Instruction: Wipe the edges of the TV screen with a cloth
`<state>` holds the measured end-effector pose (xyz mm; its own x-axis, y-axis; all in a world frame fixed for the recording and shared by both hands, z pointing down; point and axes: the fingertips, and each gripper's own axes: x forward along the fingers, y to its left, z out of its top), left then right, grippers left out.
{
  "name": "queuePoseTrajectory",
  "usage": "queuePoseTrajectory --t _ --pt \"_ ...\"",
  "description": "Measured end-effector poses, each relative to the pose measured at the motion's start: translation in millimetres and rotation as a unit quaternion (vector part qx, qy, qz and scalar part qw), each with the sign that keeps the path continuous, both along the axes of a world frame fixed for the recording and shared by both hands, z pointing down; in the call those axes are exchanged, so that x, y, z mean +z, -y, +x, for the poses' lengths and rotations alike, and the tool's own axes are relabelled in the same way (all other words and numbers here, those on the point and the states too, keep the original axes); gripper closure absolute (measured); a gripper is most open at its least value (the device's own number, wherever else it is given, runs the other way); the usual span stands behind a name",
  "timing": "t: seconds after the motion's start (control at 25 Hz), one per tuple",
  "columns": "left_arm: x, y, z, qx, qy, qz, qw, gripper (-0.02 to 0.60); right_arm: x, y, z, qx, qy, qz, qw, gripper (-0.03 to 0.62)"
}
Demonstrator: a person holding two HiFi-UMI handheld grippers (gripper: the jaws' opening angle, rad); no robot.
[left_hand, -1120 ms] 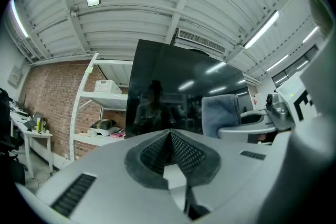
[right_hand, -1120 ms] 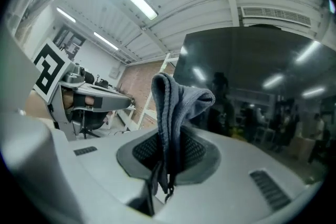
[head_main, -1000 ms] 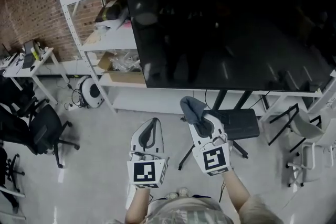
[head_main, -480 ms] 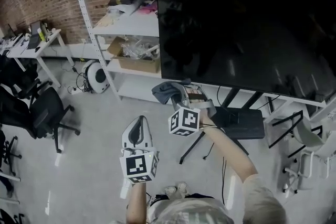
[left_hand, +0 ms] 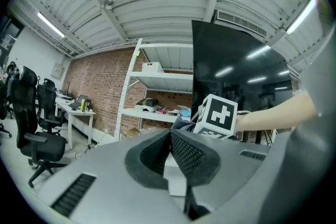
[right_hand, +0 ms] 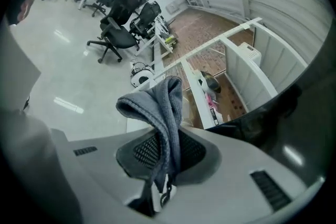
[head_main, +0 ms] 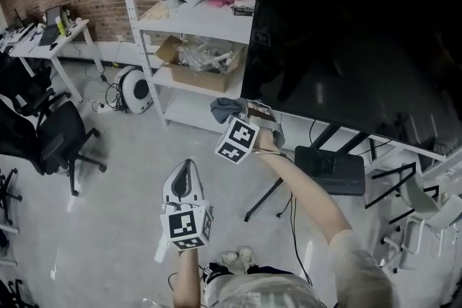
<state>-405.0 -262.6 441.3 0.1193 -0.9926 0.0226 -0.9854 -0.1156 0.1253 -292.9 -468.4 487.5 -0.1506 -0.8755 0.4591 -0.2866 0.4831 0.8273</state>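
Clamping cloth (head_main: 227,109) in right tongs (head_main: 247,112) just beside TV (head_main: 346,25) lower-left corner, holding left tongs (head_main: 184,180) closed, empty, low; wiping apparently only starting, all edges seemingly remaining.

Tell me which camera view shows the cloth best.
The right gripper view: the grey cloth fills its centre, pinched between the right gripper's shut jaws. The head view shows only a small bunch of it by the TV's lower left corner. The left gripper view shows just a sliver behind the marker cube.
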Motion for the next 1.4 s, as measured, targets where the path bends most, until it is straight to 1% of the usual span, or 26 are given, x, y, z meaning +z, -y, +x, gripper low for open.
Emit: queuePoseTrajectory --t 0.28,0.52,0.72,0.88,1.0,1.2,1.4 --pt "9 13 -8 0.01 -0.006 -0.005 0.9999 0.568 2 18 6 0.026 -0.021 0.02 0.999 0.53" --pt "3 25 -3 0.032 -0.005 0.001 0.9995 0.568 -22 22 6 0.037 0.004 0.023 0.999 0.53" --pt "-12 33 7 0.054 0.0 0.016 0.9984 0.568 -62 22 7 0.043 0.023 0.042 0.998 0.53" --pt "-28 38 8 0.06 -0.003 0.033 0.9977 0.568 -99 21 5 0.045 0.027 0.065 0.997 0.53" --pt "-46 41 7 0.062 -0.004 0.048 0.9969 0.568 -128 20 5 0.052 0.032 0.081 0.995 0.53" --pt "-77 45 1 0.069 0.009 0.076 0.9947 0.568 -185 20 4 0.064 0.053 0.108 0.991 0.53" --pt "-115 47 1 0.081 0.019 0.107 0.9908 0.568 -242 19 3 0.074 0.053 0.135 0.987 0.53"
